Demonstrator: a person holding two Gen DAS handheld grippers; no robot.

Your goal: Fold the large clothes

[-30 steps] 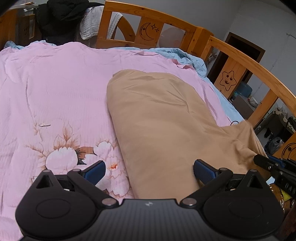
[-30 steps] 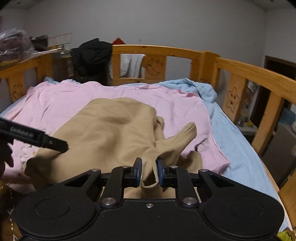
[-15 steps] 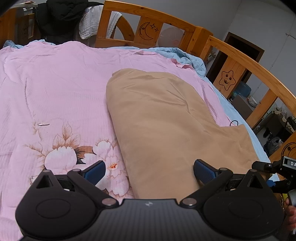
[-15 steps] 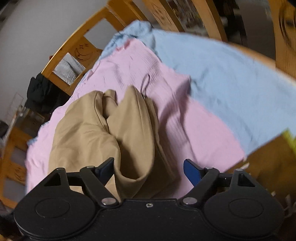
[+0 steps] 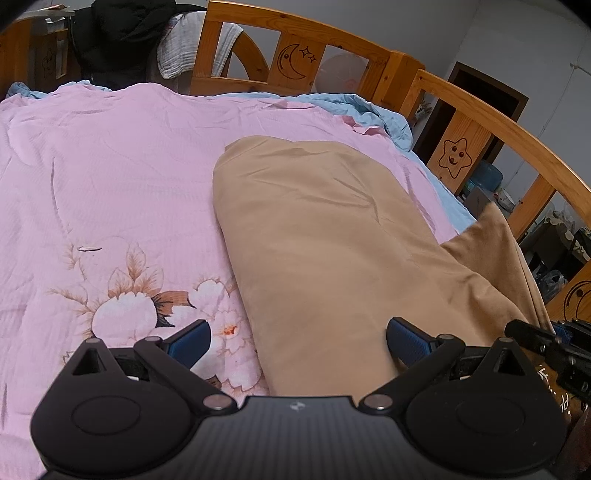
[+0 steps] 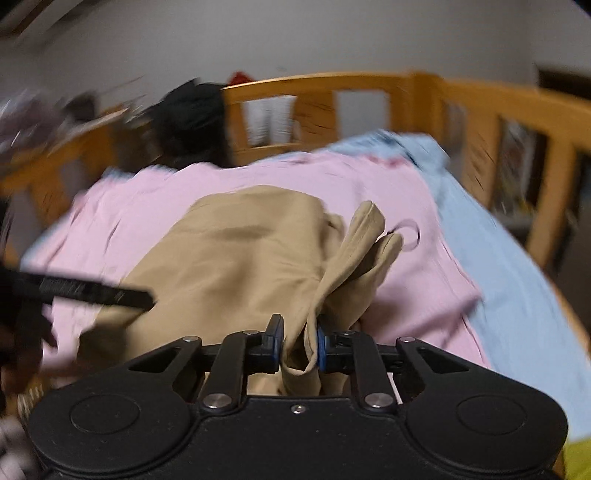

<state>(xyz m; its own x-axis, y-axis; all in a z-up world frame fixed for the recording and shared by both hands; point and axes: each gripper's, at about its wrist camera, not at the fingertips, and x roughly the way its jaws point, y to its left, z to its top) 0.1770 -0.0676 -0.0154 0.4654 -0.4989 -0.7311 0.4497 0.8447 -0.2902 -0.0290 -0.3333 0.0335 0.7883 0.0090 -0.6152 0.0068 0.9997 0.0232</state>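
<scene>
A large tan garment [image 5: 317, 251] lies folded lengthwise on the pink flowered quilt [image 5: 103, 177]. My left gripper [image 5: 295, 343] is open and empty, hovering over the garment's near edge. In the blurred right wrist view, my right gripper [image 6: 299, 347] is shut on a bunched tan sleeve [image 6: 354, 258] of the garment [image 6: 229, 258] and holds it lifted off the quilt. The right gripper's tip also shows at the right edge of the left wrist view [image 5: 546, 339], beside the raised tan flap [image 5: 498, 251].
A wooden bed rail with moon and star carvings [image 5: 454, 158] runs along the back and right. A black jacket [image 5: 122, 33] and a grey towel [image 5: 177, 51] hang on the headboard. A blue sheet [image 6: 517, 288] covers the bed's right side.
My right gripper was open half a second ago and is now shut on the tan sleeve, lifting it. The left gripper has stayed open and still.
</scene>
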